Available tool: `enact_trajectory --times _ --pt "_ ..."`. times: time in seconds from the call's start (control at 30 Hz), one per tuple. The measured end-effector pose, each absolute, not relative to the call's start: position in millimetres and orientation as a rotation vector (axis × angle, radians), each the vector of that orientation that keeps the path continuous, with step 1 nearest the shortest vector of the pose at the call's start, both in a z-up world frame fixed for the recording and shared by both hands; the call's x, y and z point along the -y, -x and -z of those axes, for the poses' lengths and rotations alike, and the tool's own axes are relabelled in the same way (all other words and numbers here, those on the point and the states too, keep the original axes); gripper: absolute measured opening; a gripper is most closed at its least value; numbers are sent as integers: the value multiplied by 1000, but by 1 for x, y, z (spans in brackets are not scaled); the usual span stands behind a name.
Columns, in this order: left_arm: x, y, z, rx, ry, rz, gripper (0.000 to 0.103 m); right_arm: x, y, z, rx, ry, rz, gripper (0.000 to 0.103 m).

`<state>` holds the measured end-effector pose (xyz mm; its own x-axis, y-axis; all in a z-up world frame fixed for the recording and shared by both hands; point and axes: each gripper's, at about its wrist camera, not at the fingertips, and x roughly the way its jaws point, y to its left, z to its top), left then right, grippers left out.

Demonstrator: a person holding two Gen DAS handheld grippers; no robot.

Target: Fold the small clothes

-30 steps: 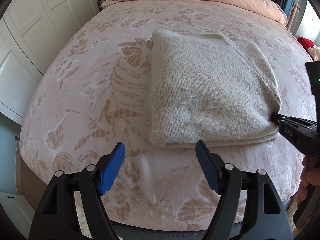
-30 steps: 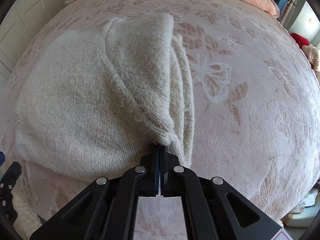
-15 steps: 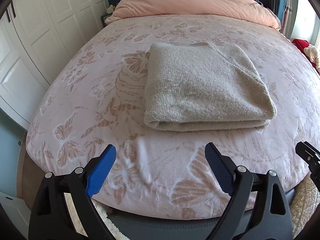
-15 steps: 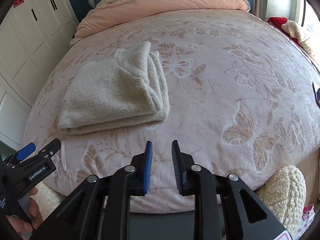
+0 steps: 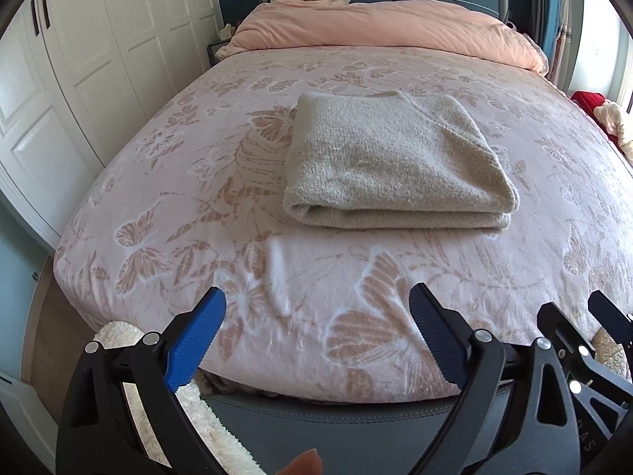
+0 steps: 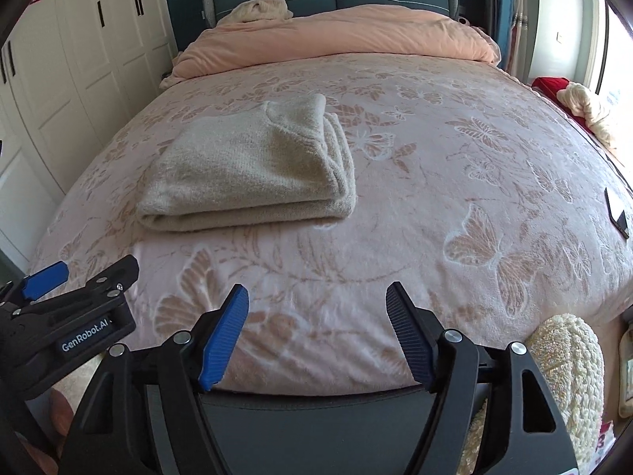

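Observation:
A beige knit sweater (image 5: 391,166) (image 6: 253,170) lies folded in a thick rectangle on the pink butterfly bedspread (image 5: 316,273) (image 6: 455,182). Both grippers hang back over the bed's near edge, well short of the sweater. My left gripper (image 5: 316,308) has its blue pads far apart and its jaws are still opening, with only bedspread between them. My right gripper (image 6: 318,304) is also opening and holds nothing. The right gripper's black tips show at the right edge of the left wrist view, and the left gripper (image 6: 79,277) shows at the lower left of the right wrist view.
A pink duvet (image 5: 379,23) (image 6: 336,35) is bunched at the headboard. White wardrobe doors (image 5: 79,59) run along the left side. A red and cream bundle (image 6: 573,99) lies at the bed's right edge, near a dark flat object (image 6: 617,213). Fluffy cream fabric (image 6: 565,352) sits beside the footboard.
The right gripper let go of the sweater's corner and opened. Both grippers drew back from the sweater to the bed's near edge, and the left one spread wider.

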<state>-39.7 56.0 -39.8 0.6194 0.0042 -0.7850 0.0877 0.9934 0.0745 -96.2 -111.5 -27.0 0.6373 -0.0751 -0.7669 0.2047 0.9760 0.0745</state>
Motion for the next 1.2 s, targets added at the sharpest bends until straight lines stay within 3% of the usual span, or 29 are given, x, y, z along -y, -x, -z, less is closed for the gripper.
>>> enact_trajectory --times 1.2 --pt "-54 63 36 -863 -110 28 86 102 103 22 -873 -176 139 72"
